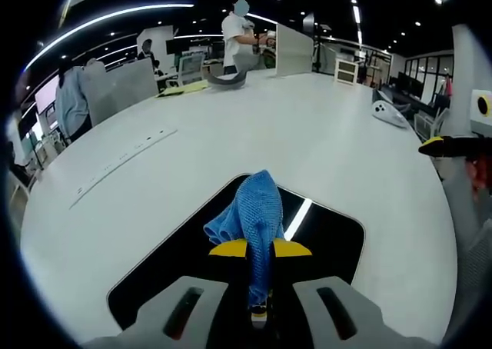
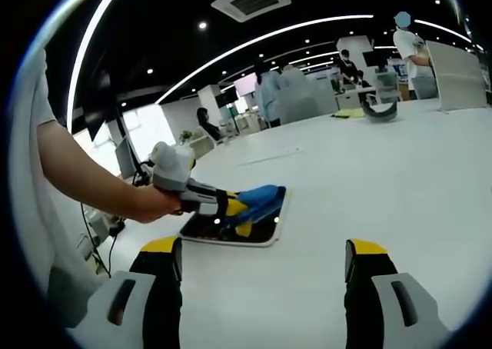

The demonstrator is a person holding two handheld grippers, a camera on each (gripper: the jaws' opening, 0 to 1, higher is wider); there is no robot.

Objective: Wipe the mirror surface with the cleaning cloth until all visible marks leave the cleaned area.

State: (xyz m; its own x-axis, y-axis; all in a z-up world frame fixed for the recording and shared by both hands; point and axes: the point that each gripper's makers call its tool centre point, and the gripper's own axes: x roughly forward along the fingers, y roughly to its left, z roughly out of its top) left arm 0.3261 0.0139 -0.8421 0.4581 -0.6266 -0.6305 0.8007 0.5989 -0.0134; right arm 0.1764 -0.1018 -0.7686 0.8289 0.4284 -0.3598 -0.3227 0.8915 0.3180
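Observation:
A blue cleaning cloth (image 1: 254, 214) hangs pinched in my left gripper (image 1: 260, 248), whose yellow-tipped jaws are shut on it. The cloth rests on a dark rectangular mirror (image 1: 330, 237) that lies flat on the white table (image 1: 231, 134). In the right gripper view the same mirror (image 2: 261, 234) lies to the left on the table, with the blue cloth (image 2: 257, 197) on it and the left gripper (image 2: 231, 207) held by a person's hand (image 2: 146, 203). My right gripper (image 2: 265, 260) is open with nothing between its jaws, well to the right of the mirror.
A big white table (image 2: 384, 180) spreads all round the mirror. At its far end lie a grey object (image 1: 227, 80), yellow sheets (image 1: 184, 89) and white panels (image 1: 292, 51). People stand beyond the table (image 1: 242, 34). The right gripper's tip (image 1: 453, 144) enters the left view's right edge.

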